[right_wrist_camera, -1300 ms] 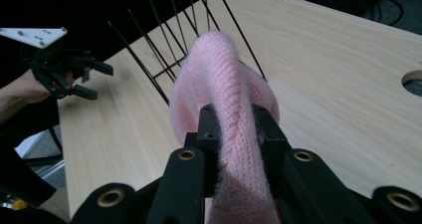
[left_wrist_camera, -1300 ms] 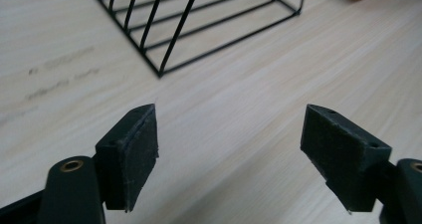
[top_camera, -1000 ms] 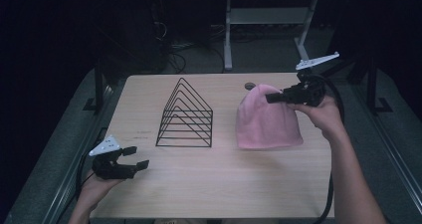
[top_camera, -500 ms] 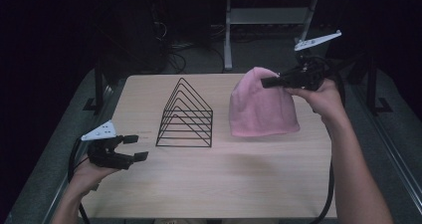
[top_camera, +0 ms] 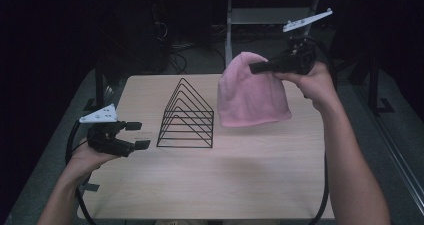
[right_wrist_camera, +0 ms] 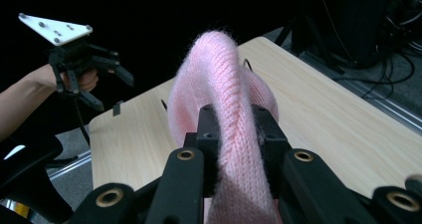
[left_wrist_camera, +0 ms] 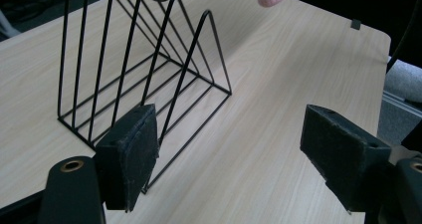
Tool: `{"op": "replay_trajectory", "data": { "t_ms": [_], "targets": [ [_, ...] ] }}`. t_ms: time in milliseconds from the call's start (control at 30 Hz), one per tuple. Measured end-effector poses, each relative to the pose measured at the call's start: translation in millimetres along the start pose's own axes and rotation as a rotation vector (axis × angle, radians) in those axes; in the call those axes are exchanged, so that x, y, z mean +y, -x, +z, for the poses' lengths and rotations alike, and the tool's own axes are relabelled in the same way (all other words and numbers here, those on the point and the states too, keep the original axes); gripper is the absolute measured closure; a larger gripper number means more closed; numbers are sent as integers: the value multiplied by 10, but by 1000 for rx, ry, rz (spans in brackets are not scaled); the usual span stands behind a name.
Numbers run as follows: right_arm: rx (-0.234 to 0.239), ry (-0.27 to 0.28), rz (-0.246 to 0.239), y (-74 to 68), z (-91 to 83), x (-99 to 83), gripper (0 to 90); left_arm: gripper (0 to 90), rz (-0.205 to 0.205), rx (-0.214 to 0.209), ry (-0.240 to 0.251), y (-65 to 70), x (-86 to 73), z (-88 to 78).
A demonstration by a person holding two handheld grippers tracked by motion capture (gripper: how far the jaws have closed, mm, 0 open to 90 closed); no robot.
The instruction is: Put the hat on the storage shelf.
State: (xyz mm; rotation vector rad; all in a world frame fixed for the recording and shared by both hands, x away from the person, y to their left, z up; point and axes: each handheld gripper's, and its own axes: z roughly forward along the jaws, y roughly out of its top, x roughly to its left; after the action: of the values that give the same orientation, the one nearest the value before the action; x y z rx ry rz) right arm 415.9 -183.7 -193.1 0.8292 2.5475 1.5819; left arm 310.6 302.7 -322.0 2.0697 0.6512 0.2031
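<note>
Pink knitted hat (top_camera: 252,92): held clear of the table (top_camera: 240,185), pinched at its crown by the right gripper (top_camera: 257,66), whose jaws are closed on a fold of the knit, as is seen close up in the right gripper view (right_wrist_camera: 234,129). The hat hangs with its long axis roughly vertical, crown uppermost, open brim lowest, above the far right part of the tabletop. Black wire rack (top_camera: 187,116): a row of upright triangular loops on a rectangular base, standing on the table just to the left of the hanging hat, apart from it; its peaks reach about the level of the hat's middle in the high view. The rack is judged the likely destination, so the governing relation is this: the hat lies to the right of the rack and partly above its peaks, and would have to be carried leftward and lowered brim-first over them. Left gripper (top_camera: 134,136): jaws wide apart and empty, held low near the table's left edge, pointed at the rack's near left corner (left_wrist_camera: 149,84), close to it but not touching; it is the nearer hand for steadying the rack. Nothing stands between hat and rack. Surroundings: dark floor, cables and a stand beyond the table's far edge.
</note>
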Motion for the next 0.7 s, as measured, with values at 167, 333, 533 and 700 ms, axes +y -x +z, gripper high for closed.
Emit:
{"op": "replay_trajectory", "data": {
  "t_ms": [167,333,533,700],
  "targets": [
    [16,16,-29,-76,36,155,773,227,8,-29,13,-22,160,9],
    [29,23,-44,-122,89,278,773,227,17,-34,2,-37,242,12],
    [43,12,-67,-194,214,423,773,227,25,-49,5,-64,398,-6],
    [64,9,-91,-281,341,561,773,227,45,-62,12,-78,518,-18]
  ]
}}
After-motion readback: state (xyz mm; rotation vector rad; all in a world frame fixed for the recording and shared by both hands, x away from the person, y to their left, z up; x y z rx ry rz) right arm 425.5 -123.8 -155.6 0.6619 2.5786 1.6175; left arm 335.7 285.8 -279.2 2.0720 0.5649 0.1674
